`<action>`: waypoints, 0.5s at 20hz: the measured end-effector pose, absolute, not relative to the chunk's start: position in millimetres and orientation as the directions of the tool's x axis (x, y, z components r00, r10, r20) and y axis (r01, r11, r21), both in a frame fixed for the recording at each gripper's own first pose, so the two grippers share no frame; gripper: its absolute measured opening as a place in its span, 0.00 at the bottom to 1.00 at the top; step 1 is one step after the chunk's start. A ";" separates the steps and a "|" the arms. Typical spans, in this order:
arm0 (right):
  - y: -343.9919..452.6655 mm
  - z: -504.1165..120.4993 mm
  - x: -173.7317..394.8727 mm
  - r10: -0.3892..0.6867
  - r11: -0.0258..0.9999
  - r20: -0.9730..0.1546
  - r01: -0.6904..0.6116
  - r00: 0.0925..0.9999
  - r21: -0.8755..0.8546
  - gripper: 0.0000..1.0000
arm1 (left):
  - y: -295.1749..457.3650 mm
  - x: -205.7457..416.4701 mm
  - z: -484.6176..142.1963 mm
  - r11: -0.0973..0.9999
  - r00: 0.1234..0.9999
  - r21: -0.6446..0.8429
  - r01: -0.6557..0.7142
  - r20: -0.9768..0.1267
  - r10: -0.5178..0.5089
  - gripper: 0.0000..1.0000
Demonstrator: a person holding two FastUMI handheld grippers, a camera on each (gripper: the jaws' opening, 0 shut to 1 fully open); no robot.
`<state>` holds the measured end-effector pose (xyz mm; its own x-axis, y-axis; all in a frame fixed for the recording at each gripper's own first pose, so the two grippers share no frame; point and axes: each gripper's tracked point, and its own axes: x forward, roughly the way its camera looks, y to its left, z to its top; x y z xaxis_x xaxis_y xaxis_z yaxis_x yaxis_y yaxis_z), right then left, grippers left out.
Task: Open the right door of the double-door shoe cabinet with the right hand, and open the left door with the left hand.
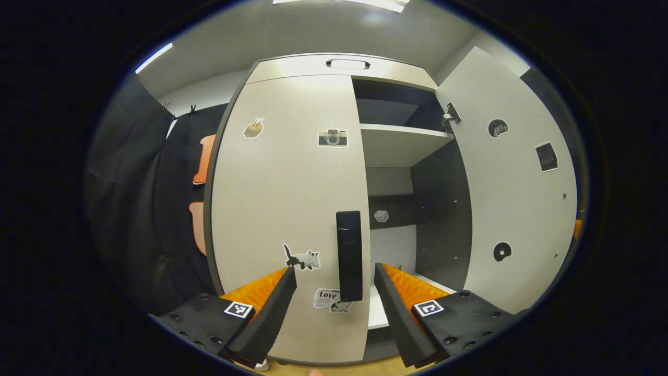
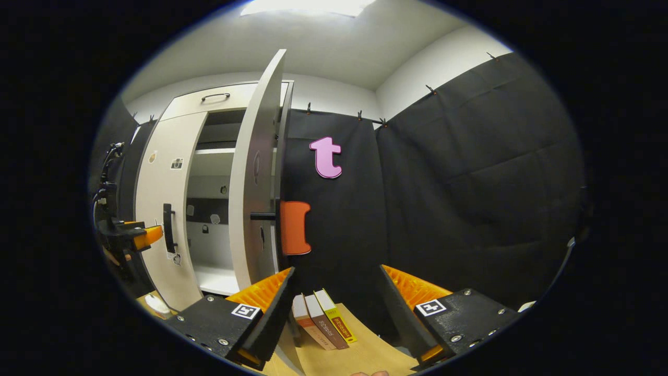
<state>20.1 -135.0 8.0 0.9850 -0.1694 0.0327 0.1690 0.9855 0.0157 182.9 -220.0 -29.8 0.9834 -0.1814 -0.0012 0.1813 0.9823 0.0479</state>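
The white shoe cabinet fills the left gripper view. Its left door (image 1: pixel 287 209) is closed, with a black vertical handle (image 1: pixel 349 255) at its inner edge. The right door (image 1: pixel 514 183) is swung wide open, baring the shelves (image 1: pixel 399 143). My left gripper (image 1: pixel 335 277) is open, its fingers straddling the handle without touching it. In the right gripper view the right door (image 2: pixel 255 172) stands edge-on, its handle (image 2: pixel 262 215) poking out. My right gripper (image 2: pixel 336 282) is open, away from that door and holding nothing. The left gripper (image 2: pixel 143 235) shows near the left door's handle (image 2: pixel 168 228).
Stickers dot both doors. A black top handle (image 1: pixel 348 63) sits on the panel above the doors. Three books (image 2: pixel 323 318) lean on the wooden floor (image 2: pixel 365 350) by the black cloth wall (image 2: pixel 469 183). A white shoe (image 2: pixel 156 304) lies near the cabinet's foot.
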 end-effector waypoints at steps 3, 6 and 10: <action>-141.4 0.2 22.8 -0.186 0.983 0.026 0.186 0.982 0.009 0.93 | -227.7 205.2 -37.1 0.984 0.984 0.008 0.176 -0.018 -0.176 0.96; -144.7 -8.2 28.6 -0.185 0.983 0.013 0.185 0.983 0.011 0.93 | -226.3 227.3 -34.6 0.989 0.989 0.024 0.145 -0.004 -0.145 0.96; -147.8 -12.4 32.6 -0.183 0.983 0.011 0.183 0.983 0.025 0.93 | -235.4 237.1 -44.7 0.986 0.987 0.057 0.158 -0.025 -0.157 0.96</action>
<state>32.6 -147.8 -12.4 0.9830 -0.1834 0.0115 0.1831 0.9828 0.0247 237.1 -235.4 -44.7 0.9872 -0.1572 -0.0251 0.1584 0.9857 0.0575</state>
